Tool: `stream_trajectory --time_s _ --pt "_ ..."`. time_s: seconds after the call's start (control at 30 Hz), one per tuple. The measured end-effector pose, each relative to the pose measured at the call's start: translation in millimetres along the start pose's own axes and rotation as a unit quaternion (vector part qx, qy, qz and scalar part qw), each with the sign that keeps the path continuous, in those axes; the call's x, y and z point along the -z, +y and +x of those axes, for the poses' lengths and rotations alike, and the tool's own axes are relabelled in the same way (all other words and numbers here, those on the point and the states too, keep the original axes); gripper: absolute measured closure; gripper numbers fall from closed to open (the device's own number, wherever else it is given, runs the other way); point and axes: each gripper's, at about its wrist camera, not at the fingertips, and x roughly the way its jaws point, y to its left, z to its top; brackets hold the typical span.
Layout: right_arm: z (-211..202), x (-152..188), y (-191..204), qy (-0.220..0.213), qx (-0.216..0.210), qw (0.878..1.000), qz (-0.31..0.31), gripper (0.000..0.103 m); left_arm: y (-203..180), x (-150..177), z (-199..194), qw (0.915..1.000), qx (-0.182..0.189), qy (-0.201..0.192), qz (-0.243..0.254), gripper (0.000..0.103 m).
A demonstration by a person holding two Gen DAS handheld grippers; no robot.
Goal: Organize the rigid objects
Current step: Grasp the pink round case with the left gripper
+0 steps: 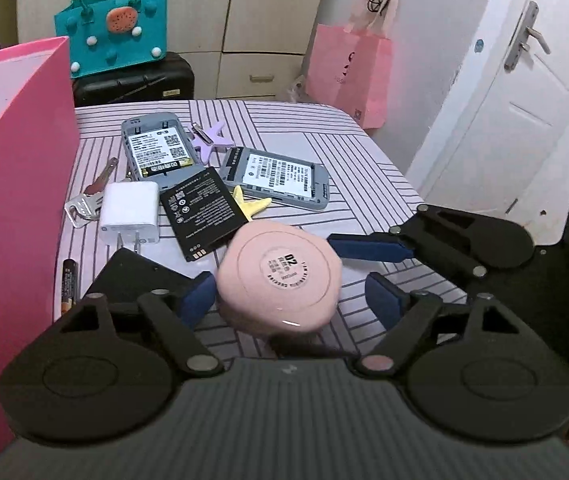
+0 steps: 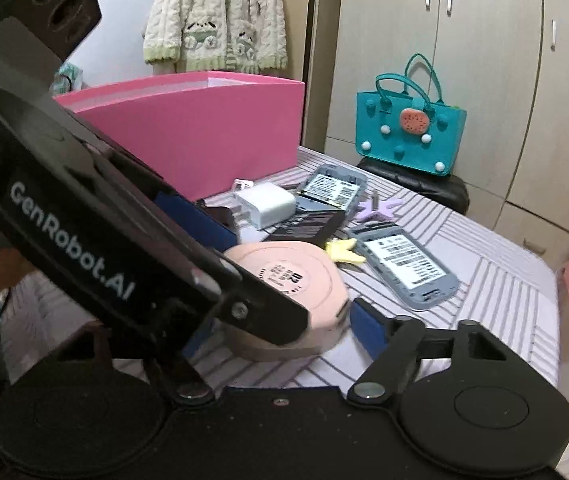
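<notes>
A round pink case (image 1: 280,278) with a "02" label lies on the striped table between my left gripper's (image 1: 290,300) open blue fingers; the left pad is close to its side, the right one apart. It also shows in the right wrist view (image 2: 284,296). My right gripper (image 2: 284,320) is open around the same case from the other side; its right finger (image 2: 368,330) is near the case, its left finger is hidden behind the left gripper's body (image 2: 96,236). The right gripper's finger (image 1: 368,249) shows beyond the case.
Behind the case lie a black battery (image 1: 200,212), a white charger (image 1: 130,212), two grey devices with their backs off (image 1: 156,148) (image 1: 276,178), yellow (image 1: 250,204) and purple (image 1: 208,140) star clips, keys (image 1: 88,200) and a small battery (image 1: 69,284). A pink box (image 1: 12,200) stands left.
</notes>
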Motion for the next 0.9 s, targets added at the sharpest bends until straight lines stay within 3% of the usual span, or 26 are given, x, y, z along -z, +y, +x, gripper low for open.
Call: stream_trajectory --time_s 0.07,0.23,0.53,0.9 --pt "-2.8 0.2 -6.3 0.006 -0.003 1.000 0.010 0.027 -0.7 0.7 -1.0 1.0000 0.003 -0.002 -0.003 0.039" --pt "-18.2 7.6 -17.2 0.005 -0.014 0.999 0.048 0.027 -10.1 5.7 1.8 1.0000 0.007 -0.006 0.001 0.042" --pt "-17.3 21.3 -13.2 0.017 0.013 1.000 0.020 0.017 -15.4 17.7 9.7 0.9997 -0.001 -0.023 -0.007 0.031" --pt "-4.2 15.1 -23.4 0.019 -0.025 0.999 0.025 0.016 -8.8 24.5 15.3 0.9992 0.017 -0.037 -0.001 0.027"
